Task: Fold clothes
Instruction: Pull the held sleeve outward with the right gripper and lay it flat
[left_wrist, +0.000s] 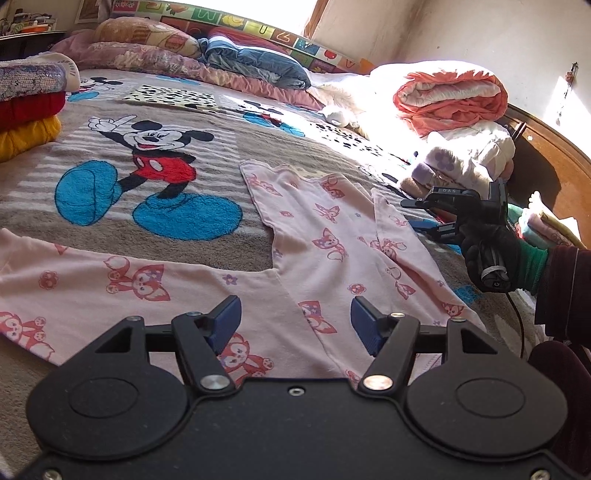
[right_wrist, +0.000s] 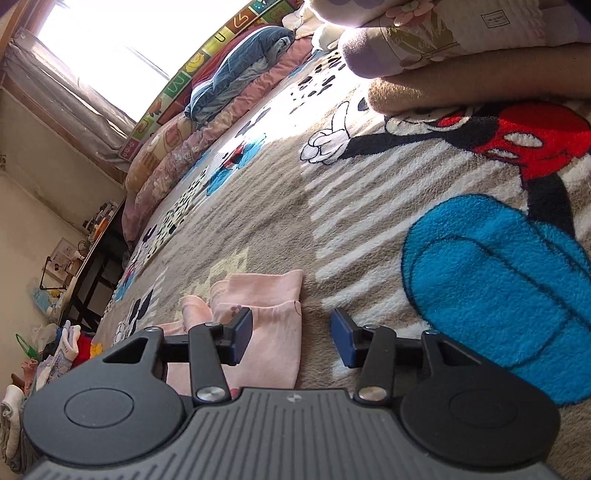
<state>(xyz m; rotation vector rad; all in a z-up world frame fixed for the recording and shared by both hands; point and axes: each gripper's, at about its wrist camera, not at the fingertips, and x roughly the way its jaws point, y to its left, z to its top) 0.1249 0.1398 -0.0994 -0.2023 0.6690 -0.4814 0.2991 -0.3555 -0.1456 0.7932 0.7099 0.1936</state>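
A pink garment (left_wrist: 321, 236) with a red fox print lies spread flat on the cartoon-mouse blanket (left_wrist: 221, 147). One part runs off to the left and another reaches toward the far right. My left gripper (left_wrist: 295, 317) hovers open just above its near part, with no cloth between the blue pads. At the garment's right edge a gloved hand holds my right gripper (left_wrist: 412, 213). In the right wrist view, my right gripper (right_wrist: 291, 332) stands open. A folded pink cloth end (right_wrist: 266, 306) lies on the blanket under and beside its left pad, not pinched.
A stack of folded clothes (left_wrist: 29, 107) sits at the far left. Pillows and quilts (left_wrist: 255, 62) line the back. An orange blanket roll (left_wrist: 450, 96) and white bedding (left_wrist: 476, 155) crowd the right, against a wooden bed board (left_wrist: 546, 166). A dark table (right_wrist: 99, 258) stands beyond the bed.
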